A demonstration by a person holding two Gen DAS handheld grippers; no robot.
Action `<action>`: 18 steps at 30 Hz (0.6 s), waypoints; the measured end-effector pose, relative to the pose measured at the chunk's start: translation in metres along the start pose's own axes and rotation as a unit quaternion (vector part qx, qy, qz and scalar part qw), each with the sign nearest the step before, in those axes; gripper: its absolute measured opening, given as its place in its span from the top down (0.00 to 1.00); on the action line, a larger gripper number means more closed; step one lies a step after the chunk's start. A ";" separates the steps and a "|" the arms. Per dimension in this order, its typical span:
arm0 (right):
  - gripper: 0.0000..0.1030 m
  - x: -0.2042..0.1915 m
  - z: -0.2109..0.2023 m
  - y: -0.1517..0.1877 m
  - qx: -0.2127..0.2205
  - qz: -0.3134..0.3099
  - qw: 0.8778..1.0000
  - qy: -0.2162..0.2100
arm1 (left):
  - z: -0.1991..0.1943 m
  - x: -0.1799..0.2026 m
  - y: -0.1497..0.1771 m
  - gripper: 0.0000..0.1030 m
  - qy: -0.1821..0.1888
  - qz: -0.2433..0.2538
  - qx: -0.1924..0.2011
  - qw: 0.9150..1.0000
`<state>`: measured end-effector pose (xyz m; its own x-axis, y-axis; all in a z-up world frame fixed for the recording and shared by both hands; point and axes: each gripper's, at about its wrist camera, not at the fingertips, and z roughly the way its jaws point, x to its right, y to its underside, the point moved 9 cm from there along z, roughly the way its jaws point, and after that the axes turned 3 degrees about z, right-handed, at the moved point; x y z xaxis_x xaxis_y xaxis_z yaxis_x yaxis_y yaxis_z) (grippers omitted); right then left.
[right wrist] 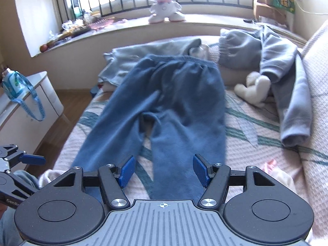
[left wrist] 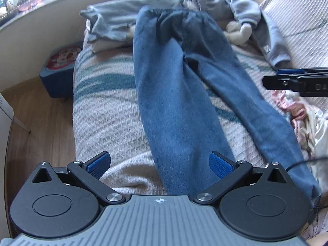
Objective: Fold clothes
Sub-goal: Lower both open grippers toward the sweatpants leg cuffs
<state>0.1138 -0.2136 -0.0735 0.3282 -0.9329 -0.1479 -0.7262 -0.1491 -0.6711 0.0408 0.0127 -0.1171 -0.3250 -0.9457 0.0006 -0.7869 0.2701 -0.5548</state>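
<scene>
Your trousers (left wrist: 180, 86) lie flat on the bed (left wrist: 106, 110), waistband toward the window, legs spread toward you. Both grippers, left (left wrist: 160, 164) and right (right wrist: 164, 171), hang with fingers apart over the cuffs. Grab one layer only and the leg twists. Only the right view shows the doll (right wrist: 164, 2) on the sill.

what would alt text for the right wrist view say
Blue trousers lie flat on a patterned bed cover, legs toward the open right gripper, which holds nothing. A grey sweatshirt and a cream soft toy lie to the right; the left gripper shows at the left edge.
</scene>
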 end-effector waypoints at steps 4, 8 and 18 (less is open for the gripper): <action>0.38 0.016 -0.003 0.027 -0.028 0.026 0.999 0.016 | 0.011 0.003 0.013 0.00 0.003 0.002 -0.022 1.000; 0.38 0.019 -0.011 0.060 -0.065 0.041 0.997 0.020 | 0.019 0.006 0.025 0.01 0.006 0.004 -0.041 0.999; 0.38 0.012 -0.076 0.133 -0.123 -0.010 0.990 0.063 | -0.007 0.019 0.046 0.09 0.021 -0.002 -0.034 0.999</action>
<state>-0.0249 -0.2695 -0.1089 0.2776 -0.9601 -0.0346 -0.8502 -0.2288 -0.4742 -0.0055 0.0085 -0.1370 -0.3415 -0.9391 0.0380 -0.8218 0.2787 -0.4970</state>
